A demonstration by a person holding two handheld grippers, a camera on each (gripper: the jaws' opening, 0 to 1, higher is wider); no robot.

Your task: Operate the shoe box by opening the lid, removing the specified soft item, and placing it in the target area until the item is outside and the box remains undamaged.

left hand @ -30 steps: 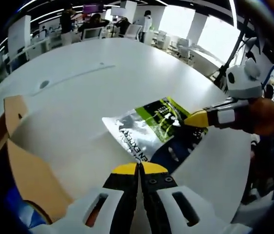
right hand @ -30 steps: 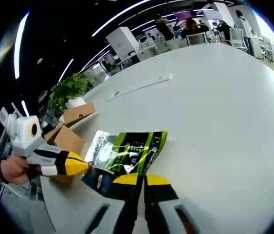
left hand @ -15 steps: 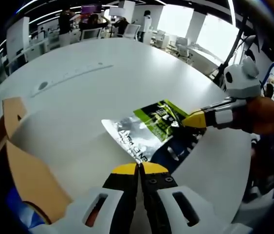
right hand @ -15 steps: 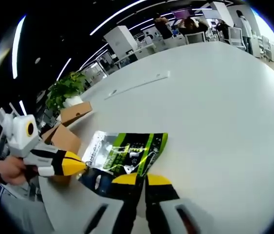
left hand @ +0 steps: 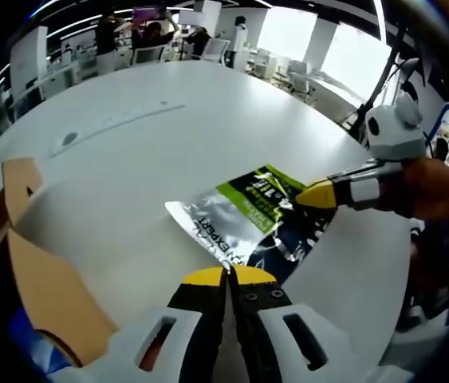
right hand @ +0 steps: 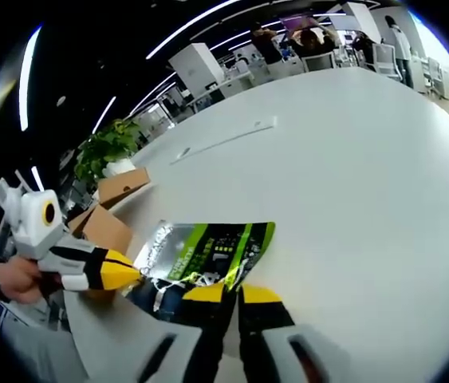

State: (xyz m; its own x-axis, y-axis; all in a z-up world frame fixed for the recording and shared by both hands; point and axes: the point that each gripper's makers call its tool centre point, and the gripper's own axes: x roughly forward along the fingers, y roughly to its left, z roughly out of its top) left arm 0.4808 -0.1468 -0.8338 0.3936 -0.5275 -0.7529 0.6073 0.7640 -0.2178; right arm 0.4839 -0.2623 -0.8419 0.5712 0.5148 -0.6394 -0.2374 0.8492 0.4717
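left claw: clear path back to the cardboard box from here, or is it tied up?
Probably not right away. The left claw is shut on the foil pouch, which the right claw also pinches. The cardboard box sits open just beside it on the table, nothing between.

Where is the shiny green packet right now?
The packet hangs over the white table, pinched between the left gripper and right gripper, with the cardboard box off to its left.

Foil pouch (left hand: 244, 219): white lettering "EXPERT" on silver part; remaining print illegible.
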